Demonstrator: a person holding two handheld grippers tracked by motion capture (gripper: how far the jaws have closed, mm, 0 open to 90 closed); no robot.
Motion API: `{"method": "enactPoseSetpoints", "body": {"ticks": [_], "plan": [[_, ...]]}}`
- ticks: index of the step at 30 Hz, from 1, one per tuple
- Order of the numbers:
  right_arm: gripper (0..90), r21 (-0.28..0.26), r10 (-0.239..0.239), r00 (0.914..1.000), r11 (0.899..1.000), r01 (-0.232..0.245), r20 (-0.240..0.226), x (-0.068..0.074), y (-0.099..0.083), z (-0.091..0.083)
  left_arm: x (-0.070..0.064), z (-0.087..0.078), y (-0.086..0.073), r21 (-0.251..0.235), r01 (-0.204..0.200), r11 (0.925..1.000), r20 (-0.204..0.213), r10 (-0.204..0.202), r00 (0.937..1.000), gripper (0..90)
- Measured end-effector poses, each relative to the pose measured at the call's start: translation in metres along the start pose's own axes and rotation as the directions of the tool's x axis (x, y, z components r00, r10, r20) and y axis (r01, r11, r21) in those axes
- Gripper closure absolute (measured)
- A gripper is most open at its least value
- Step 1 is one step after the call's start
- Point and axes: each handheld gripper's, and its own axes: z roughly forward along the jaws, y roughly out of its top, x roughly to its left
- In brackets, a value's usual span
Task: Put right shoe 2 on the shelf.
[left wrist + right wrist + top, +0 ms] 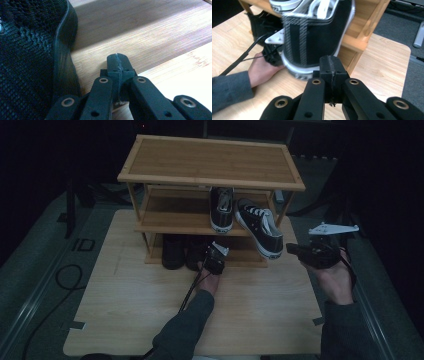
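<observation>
The shoe rack (210, 160) stands at the far middle of the table (150, 315). On the rack's middle shelf, toward its right end, one sneaker (221, 209) lies fully on the board; a second sneaker (260, 227) just right of it juts out over the rack's front edge. On the rack's bottom shelf, left of centre, sit two dark shoes (181, 251) side by side, below the sneakers.
</observation>
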Motion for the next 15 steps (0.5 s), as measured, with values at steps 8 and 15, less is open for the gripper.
{"method": "enactPoseSetpoints", "body": {"ticks": [8,15], "plan": [[90.0,0.015,-0.041,0.9990,0.999,0.041,-0.019,0.018,-0.011,0.001,0.000,0.000,0.000,0.000,0.000,1.0000,0.000,0.000,1.0000,90.0],[90.0,0.028,-0.050,0.9983,0.998,0.051,-0.031,0.022,-0.014,0.006,0.000,0.000,0.000,0.000,0.001,1.0000,0.000,-0.001,1.0000,90.0]]}}
